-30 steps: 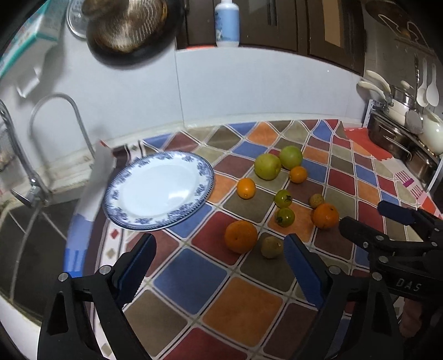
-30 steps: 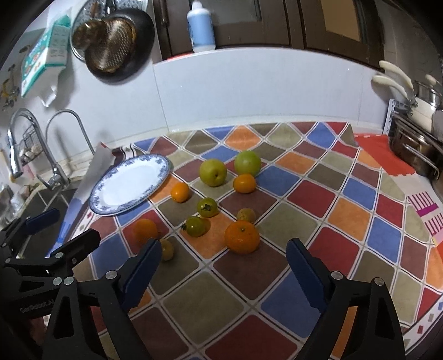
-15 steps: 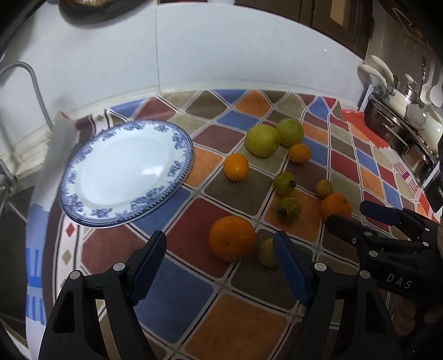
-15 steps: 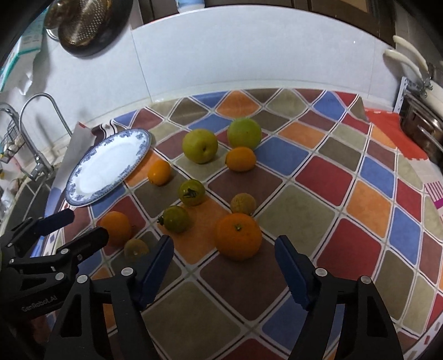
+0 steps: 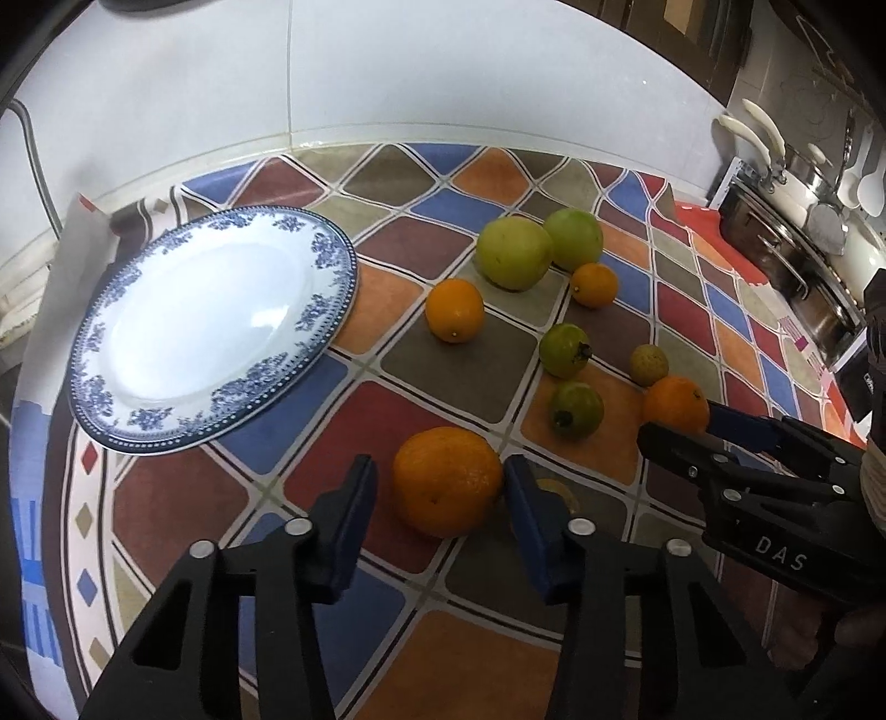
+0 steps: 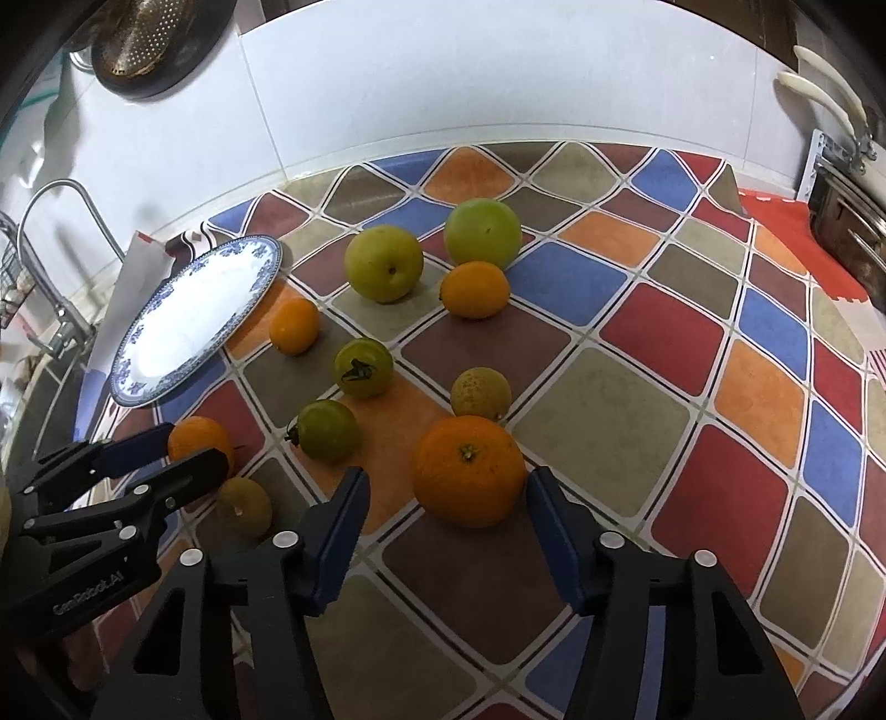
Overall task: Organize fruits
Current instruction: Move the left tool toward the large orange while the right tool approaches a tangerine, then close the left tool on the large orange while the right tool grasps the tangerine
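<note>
Faucet (image 6: 52, 260), hanging colander (image 6: 147, 39), steel pots (image 5: 786, 243)

Counter covered by a checkered mat (image 5: 476, 376) of coloured diamonds. Lying on it: a blue-rimmed plate (image 5: 326, 260) at left, two green apples (image 6: 384, 270), several oranges (image 6: 469, 471), two green tomatoes (image 6: 362, 367) and two small yellowish fruits (image 6: 480, 393).

Large orange (image 6: 469, 469) between the open right hand-held gripper (image 6: 446, 512) fingers
</note>
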